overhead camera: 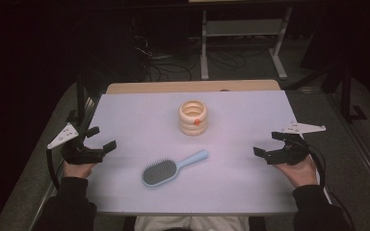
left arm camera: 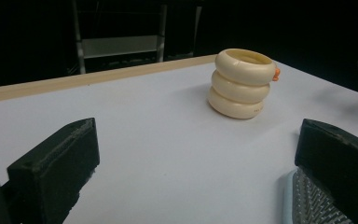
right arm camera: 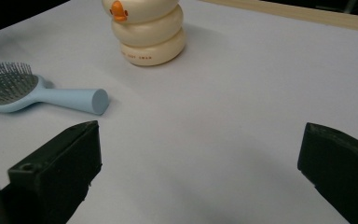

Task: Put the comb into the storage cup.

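On the pale lilac surface, a light blue hairbrush lies bristles up, its handle slanting away toward a cream ringed cup. The cup stands upright beyond the brush, well apart from it, built like three stacked rings with a small orange beak on the side facing the person; its top is open.

The left gripper hangs over the surface's left edge, near the brush head but not touching it, with its jaws spread wide and nothing between them. In the left gripper view the brush's bristles show just beside the jaw on that view's right, and the cup stands farther off.

The right gripper sits over the surface's right edge, farther from the brush, jaws likewise wide apart and empty. In the right gripper view the brush lies to the left with its handle end toward the middle, and the cup stands behind it.
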A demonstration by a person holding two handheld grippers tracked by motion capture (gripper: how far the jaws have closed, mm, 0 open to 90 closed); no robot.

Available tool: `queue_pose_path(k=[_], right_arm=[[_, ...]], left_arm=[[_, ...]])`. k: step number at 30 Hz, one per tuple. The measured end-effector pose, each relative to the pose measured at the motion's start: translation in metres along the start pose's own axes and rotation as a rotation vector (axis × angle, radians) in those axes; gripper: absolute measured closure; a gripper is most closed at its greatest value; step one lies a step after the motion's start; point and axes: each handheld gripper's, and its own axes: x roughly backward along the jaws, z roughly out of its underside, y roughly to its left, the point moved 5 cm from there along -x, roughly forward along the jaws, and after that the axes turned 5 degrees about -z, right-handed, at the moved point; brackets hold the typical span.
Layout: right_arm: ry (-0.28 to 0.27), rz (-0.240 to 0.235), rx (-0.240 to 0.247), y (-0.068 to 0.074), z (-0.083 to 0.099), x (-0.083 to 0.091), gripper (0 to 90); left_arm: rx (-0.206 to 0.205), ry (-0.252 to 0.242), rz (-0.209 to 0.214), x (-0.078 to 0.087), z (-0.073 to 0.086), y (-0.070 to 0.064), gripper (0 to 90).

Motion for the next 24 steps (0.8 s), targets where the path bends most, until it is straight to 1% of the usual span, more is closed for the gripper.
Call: queue_pose_path(k=[3,5,7,9,11,14,16,21,24], right_arm=[[-0.001,0.006,0.008,0.001,0.0,0.001,0.0],[-0.005,0.008,0.009,0.001,-0.001,0.002,0.0],[-0.017,0.016,0.014,0.001,-0.002,0.003,0.0],[-0.034,0.019,0.022,0.002,-0.003,0.006,0.0],[-0.041,0.014,0.019,0.003,-0.003,0.007,0.0],[-0.034,0.015,0.031,0.004,-0.004,0.007,0.0],[-0.034,0.013,0.029,0.004,-0.005,0.007,0.0],[-0.023,0.019,0.041,0.005,-0.008,0.008,0.0],[-0.021,0.005,0.039,0.007,-0.012,0.007,0.0]], left_arm=[[-0.004,0.001,0.004,0.0,0.0,-0.001,0.0],[-0.009,-0.004,-0.003,0.0,0.0,-0.001,0.0],[0.0,-0.018,-0.003,0.0,-0.001,-0.002,0.0],[0.002,-0.019,-0.003,0.0,-0.001,-0.002,0.0],[-0.001,-0.016,-0.006,0.0,-0.001,-0.002,0.0],[-0.009,-0.016,-0.005,0.0,-0.001,-0.002,0.0],[-0.006,-0.012,-0.007,0.0,0.0,-0.002,0.0],[-0.004,-0.013,-0.004,-0.001,0.0,-0.002,0.0],[-0.002,-0.011,-0.002,-0.002,0.0,-0.002,0.0]])
